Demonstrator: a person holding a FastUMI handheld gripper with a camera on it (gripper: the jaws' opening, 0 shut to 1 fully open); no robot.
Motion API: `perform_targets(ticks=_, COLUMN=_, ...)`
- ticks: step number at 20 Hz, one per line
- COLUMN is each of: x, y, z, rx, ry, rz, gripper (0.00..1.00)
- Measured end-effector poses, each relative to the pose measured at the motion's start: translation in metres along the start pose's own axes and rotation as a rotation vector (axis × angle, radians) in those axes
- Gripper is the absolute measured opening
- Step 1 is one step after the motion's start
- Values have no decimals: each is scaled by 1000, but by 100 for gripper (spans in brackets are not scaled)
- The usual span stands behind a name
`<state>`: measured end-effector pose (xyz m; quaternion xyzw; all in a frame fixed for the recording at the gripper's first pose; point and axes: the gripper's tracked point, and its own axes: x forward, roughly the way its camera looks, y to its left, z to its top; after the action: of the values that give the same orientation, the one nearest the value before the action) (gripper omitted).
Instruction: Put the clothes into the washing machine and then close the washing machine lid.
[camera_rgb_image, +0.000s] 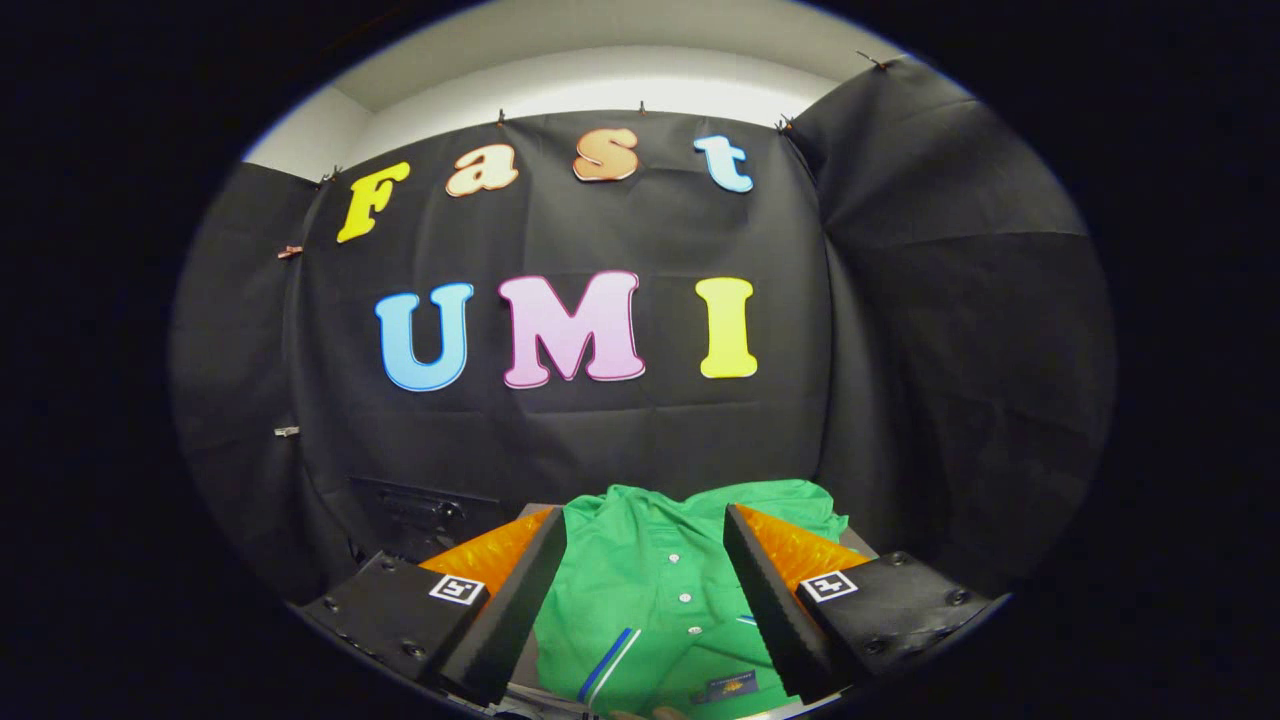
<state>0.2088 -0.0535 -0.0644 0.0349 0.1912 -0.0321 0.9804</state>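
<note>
A green shirt (655, 590) with white buttons and a blue-and-white stripe lies crumpled just below and ahead of my fingers, on a grey surface. My gripper (645, 535) is open, its two fingers spread wide on either side of the shirt and hovering above it, touching nothing. Behind the left finger, against the booth wall, sits a dark boxy object (425, 510); I cannot tell what it is.
Black cloth walls close the booth at the back and on both sides. The grey surface (855, 540) peeks out to the right of the shirt, near the right wall.
</note>
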Motion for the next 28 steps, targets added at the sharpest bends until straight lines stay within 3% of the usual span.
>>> perform_targets(ticks=9, x=71, y=-16, z=-56, rx=-38, ry=252, rz=-38, gripper=98)
perform_targets(ticks=17, x=85, y=-37, z=-99, rx=-34, ry=430, rz=-99, gripper=99)
perform_targets(ticks=25, x=93, y=-43, z=-107, rx=-65, ry=504, rz=-112, gripper=98)
perform_targets(ticks=26, x=96, y=-36, z=-106, rx=-53, ry=517, rz=-75, gripper=96)
perform_targets(ticks=28, x=93, y=-24, z=-105, rx=-1, ry=570, rz=-19, gripper=63)
